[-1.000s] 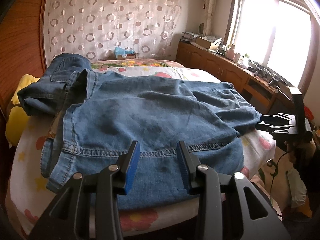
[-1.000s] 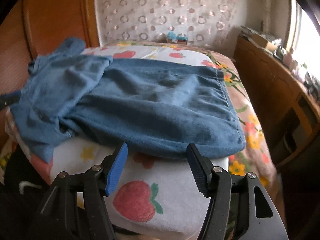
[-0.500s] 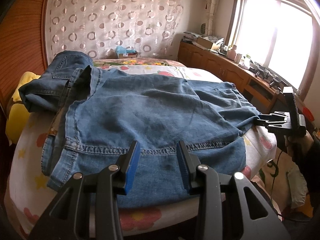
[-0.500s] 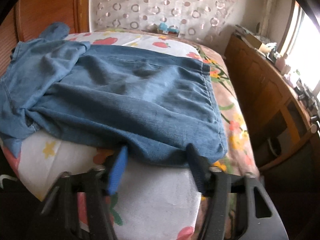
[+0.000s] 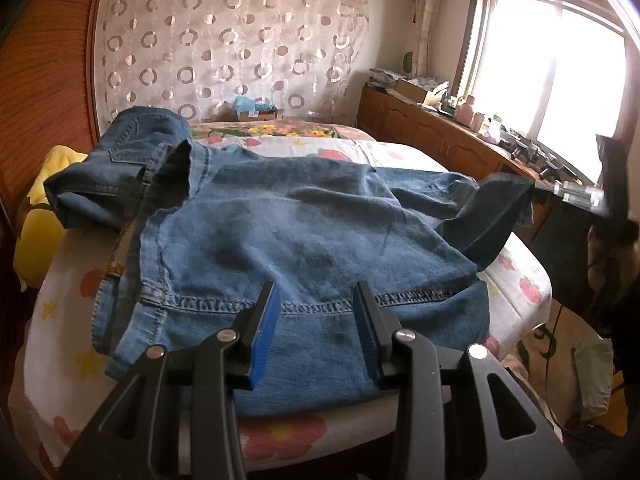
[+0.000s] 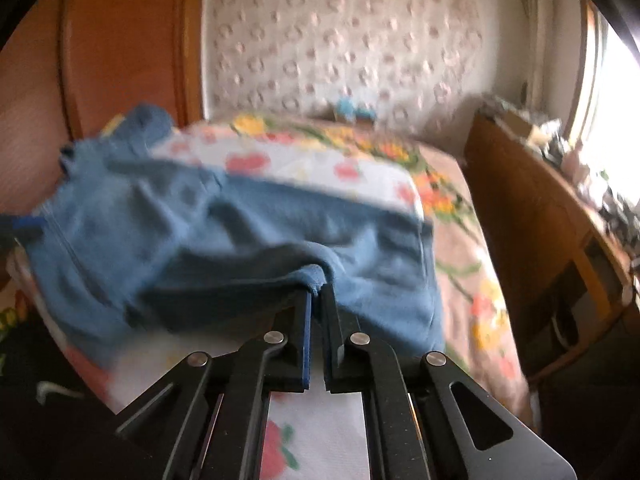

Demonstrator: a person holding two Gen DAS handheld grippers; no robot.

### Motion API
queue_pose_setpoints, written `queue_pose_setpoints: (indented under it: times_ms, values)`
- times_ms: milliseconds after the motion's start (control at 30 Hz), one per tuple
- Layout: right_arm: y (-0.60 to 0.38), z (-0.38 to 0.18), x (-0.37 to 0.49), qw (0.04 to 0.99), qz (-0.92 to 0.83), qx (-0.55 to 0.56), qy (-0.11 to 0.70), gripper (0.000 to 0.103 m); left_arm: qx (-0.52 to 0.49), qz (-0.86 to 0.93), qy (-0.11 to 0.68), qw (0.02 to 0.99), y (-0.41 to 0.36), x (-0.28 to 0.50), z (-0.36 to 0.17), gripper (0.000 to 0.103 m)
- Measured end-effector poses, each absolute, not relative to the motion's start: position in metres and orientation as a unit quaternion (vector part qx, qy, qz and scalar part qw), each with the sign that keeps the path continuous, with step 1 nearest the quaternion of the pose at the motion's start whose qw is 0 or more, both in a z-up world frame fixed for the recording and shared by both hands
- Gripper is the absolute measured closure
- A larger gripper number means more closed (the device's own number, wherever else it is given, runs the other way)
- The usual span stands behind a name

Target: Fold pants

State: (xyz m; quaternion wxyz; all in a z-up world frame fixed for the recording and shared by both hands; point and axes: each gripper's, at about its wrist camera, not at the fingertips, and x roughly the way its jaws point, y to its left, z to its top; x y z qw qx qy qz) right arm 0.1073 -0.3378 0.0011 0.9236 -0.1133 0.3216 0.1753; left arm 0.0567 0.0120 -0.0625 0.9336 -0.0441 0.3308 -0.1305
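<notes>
Right claw [image 6: 316,300] is pinched nearly closed on a bunched corner of the jeans [image 6: 224,240], the denim caught between its blue-faced fingers [image 6: 306,332] and lifted a little off the bed. From the left wrist view that same claw [image 5: 560,192] sits far to the right, with a dark flap of denim stretched up to it. Left claw [image 5: 316,320] stands wide, its two blue pads [image 5: 266,328] spread apart and holding nothing, hovering just short of the stitched hem of the jeans [image 5: 304,240].

Ahead of the left claw the jeans lie spread flat across the bed [image 5: 64,344], with the waistband and a crumpled leg heaped at the far left. A white sheet printed with strawberries and stars covers the bed beneath the claws.

Left of the heap, against the wooden headboard [image 5: 44,92], lies a yellow pillow [image 5: 38,236]. Straight beyond the claws hangs a sheer curtain [image 5: 240,40] patterned with rings. To the right runs a low wooden cabinet [image 5: 432,136] cluttered with small items, under a bright window [image 5: 552,68]. The right wrist view is blurred.
</notes>
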Motion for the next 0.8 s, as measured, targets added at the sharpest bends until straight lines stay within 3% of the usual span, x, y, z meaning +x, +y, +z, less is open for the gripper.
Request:
queue_pose_setpoints:
  times_ms: [267,467,500,567,600,800]
  values:
    - [-0.237,0.087,0.093,0.920,0.286,-0.142,0.226,0.102,-0.049,-0.116,0.312,0.942,0.030,0.043,-0.047,0.067]
    - [-0.162,0.098,0.093,0.890,0.363,-0.137,0.240,0.100,-0.057,-0.104,0.310,0.943,0.045,0.036,-0.043,0.067]
    - [-0.155,0.094,0.096,0.887,0.365,-0.141,0.245,0.097,-0.057,-0.103,0.310,0.943,0.046,0.036,-0.044,0.067]
    - [-0.153,0.090,0.100,0.884,0.367,-0.136,0.255,0.065,-0.058,-0.101,0.311,0.943,0.048,0.035,-0.045,0.067]
    - [-0.154,0.086,0.102,0.883,0.369,-0.125,0.260,0.059,-0.059,-0.101,0.312,0.943,0.049,0.036,-0.045,0.067]
    - [-0.179,0.073,0.105,0.893,0.338,-0.110,0.275,0.055,-0.060,-0.106,0.316,0.941,0.044,0.042,-0.048,0.067]
